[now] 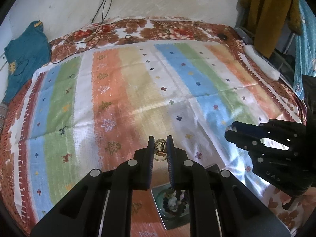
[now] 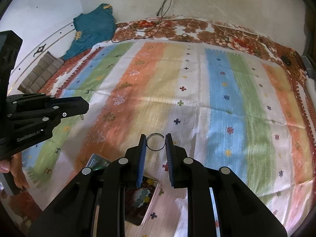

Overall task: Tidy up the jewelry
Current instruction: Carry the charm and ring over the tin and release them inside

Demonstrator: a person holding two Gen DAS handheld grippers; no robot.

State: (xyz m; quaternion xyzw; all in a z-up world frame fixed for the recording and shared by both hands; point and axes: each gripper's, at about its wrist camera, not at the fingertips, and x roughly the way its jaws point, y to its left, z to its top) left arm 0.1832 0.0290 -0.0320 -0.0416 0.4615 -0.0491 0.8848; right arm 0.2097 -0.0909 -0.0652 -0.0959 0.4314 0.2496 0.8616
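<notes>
My left gripper (image 1: 160,144) is shut on a gold ornate ring (image 1: 160,150) and holds it above the striped cloth. Below it lies a shallow metal tray (image 1: 158,197) with beaded jewelry inside. My right gripper (image 2: 156,142) is shut on a thin silver open ring (image 2: 155,142), pinched across its width between the blue pads. Under it sits a metal tray (image 2: 152,201) holding coloured bead strands (image 2: 142,195). The right gripper also shows in the left wrist view (image 1: 231,132); the left gripper shows in the right wrist view (image 2: 85,106).
A striped multicoloured cloth (image 1: 138,79) covers a floral bedspread (image 1: 158,27). A teal garment (image 1: 25,53) lies at the far left by the wall. Black cables (image 1: 102,9) trail down the wall. A white power strip (image 1: 260,61) lies at the right edge.
</notes>
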